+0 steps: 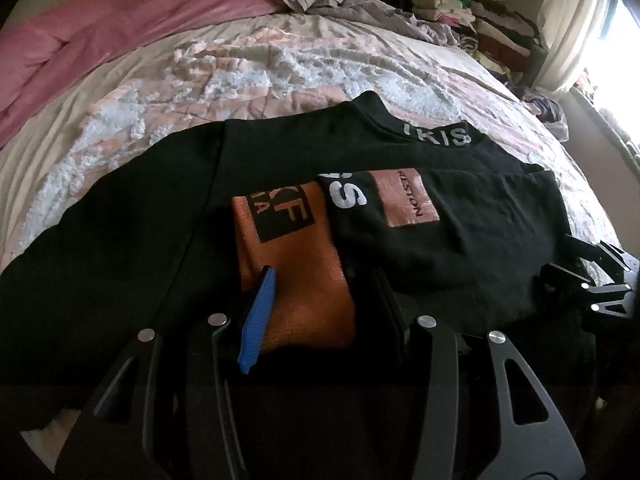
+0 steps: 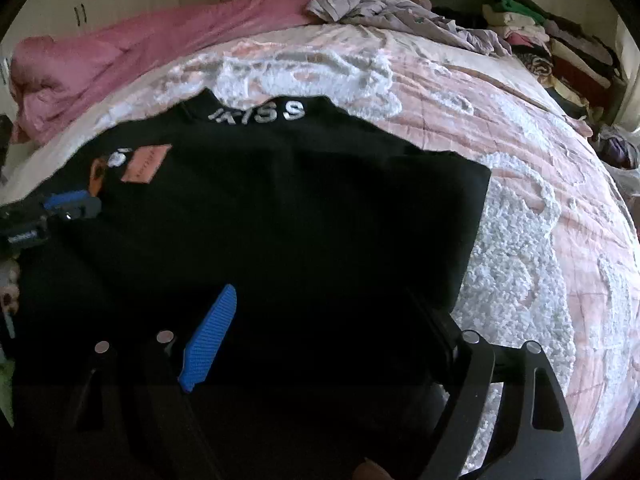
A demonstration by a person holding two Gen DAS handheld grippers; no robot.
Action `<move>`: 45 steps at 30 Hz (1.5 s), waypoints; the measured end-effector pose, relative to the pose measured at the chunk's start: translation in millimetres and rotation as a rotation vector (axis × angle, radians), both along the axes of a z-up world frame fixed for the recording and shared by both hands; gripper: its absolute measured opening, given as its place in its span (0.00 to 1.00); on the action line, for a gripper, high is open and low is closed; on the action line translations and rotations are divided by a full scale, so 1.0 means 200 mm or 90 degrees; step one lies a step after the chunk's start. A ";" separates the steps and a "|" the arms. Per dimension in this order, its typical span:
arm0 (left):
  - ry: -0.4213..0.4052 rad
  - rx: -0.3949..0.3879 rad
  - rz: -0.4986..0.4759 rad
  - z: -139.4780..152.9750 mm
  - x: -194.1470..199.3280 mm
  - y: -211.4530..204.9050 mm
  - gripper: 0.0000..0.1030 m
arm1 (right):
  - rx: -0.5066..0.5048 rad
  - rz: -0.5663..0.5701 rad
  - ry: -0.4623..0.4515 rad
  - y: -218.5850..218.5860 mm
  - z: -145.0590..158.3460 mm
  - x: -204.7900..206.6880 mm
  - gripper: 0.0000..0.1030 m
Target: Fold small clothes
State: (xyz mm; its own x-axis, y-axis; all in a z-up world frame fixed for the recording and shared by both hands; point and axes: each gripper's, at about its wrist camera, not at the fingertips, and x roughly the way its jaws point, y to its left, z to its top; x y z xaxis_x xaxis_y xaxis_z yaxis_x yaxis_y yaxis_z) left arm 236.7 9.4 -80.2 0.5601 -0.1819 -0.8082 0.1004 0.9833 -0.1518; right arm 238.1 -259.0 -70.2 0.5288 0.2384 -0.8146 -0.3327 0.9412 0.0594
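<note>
A black sweatshirt with white collar lettering and orange patches lies flat on the bed; its right side is folded over the chest. It also shows in the right wrist view. My left gripper is open, low over the sweatshirt's near hem by the orange panel, holding nothing. My right gripper is open over the hem's right part, empty. The right gripper shows at the right edge of the left wrist view. The left gripper shows at the left edge of the right wrist view.
The bed has a pink and white tufted cover. A pink blanket and a crumpled lilac garment lie at the far end. Stacks of folded clothes stand at the far right, by a curtained window.
</note>
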 end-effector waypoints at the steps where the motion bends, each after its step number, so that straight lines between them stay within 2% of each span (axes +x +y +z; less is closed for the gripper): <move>1: 0.003 -0.004 0.001 0.01 0.00 0.00 0.39 | 0.016 0.000 -0.003 -0.01 0.02 -0.01 0.80; 4: 0.007 -0.009 0.000 0.03 -0.01 0.01 0.39 | 0.055 -0.008 0.002 -0.06 0.06 0.00 0.80; 13: -0.012 -0.022 0.004 0.14 -0.08 0.05 0.42 | 0.081 -0.016 -0.055 -0.09 0.37 -0.01 0.81; 23: -0.053 -0.027 0.022 0.32 -0.17 0.15 0.55 | 0.104 -0.024 -0.130 -0.07 0.72 0.02 0.81; 32: -0.085 -0.028 0.075 0.45 -0.25 0.34 0.64 | 0.105 0.018 -0.179 0.08 0.94 0.01 0.81; 35: -0.095 -0.018 0.098 0.47 -0.28 0.41 0.67 | 0.140 0.041 -0.177 0.13 0.98 0.01 0.81; 38: -0.101 -0.007 0.123 0.48 -0.31 0.50 0.67 | 0.133 0.071 -0.186 0.22 0.99 0.00 0.81; 45: -0.099 0.007 0.179 0.48 -0.38 0.68 0.68 | 0.143 0.133 -0.154 0.43 0.86 -0.03 0.81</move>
